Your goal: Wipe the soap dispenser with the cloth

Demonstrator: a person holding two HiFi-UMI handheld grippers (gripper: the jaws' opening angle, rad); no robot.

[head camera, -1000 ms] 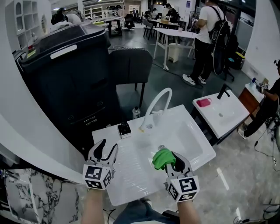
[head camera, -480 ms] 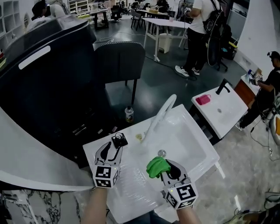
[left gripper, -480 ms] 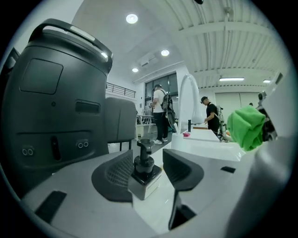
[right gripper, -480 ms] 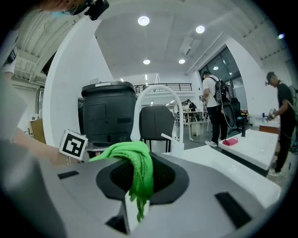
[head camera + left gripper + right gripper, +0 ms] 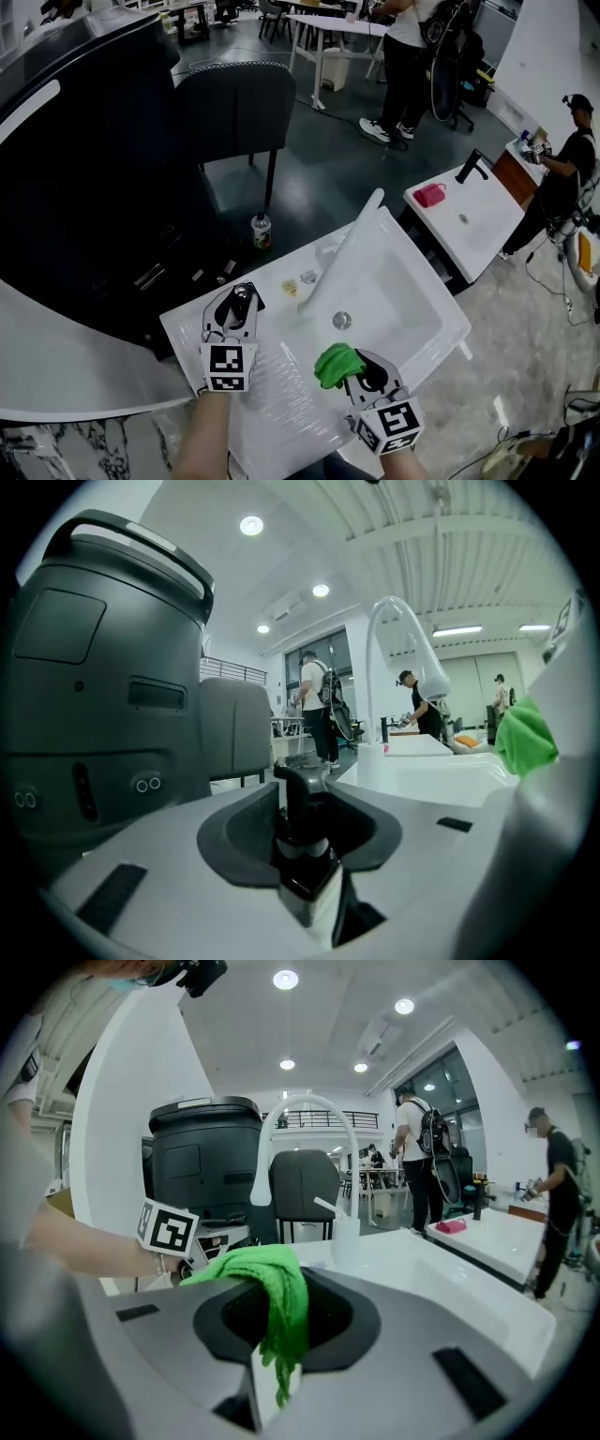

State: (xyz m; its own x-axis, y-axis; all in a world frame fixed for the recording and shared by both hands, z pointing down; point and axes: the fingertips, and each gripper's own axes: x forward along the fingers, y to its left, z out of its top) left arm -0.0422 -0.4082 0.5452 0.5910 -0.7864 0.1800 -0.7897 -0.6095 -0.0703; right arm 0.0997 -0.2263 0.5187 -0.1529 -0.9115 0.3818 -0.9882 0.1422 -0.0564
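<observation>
The soap dispenser, small with a black pump top, stands at the sink's back left corner. My left gripper reaches around it with jaws closing. In the left gripper view the dispenser sits upright between the jaws of the left gripper, a thin dark gap showing beside it. My right gripper hovers over the sink's front edge, shut on a bunched green cloth. The cloth hangs from the right gripper in its own view.
The white sink has a curved white faucet and a drain. A black chair and a bottle on the floor are behind it. A second sink and people stand at the right and back.
My left gripper moved forward to the dispenser, its jaws now on either side of it and narrower. The right gripper sank a little with the cloth.
</observation>
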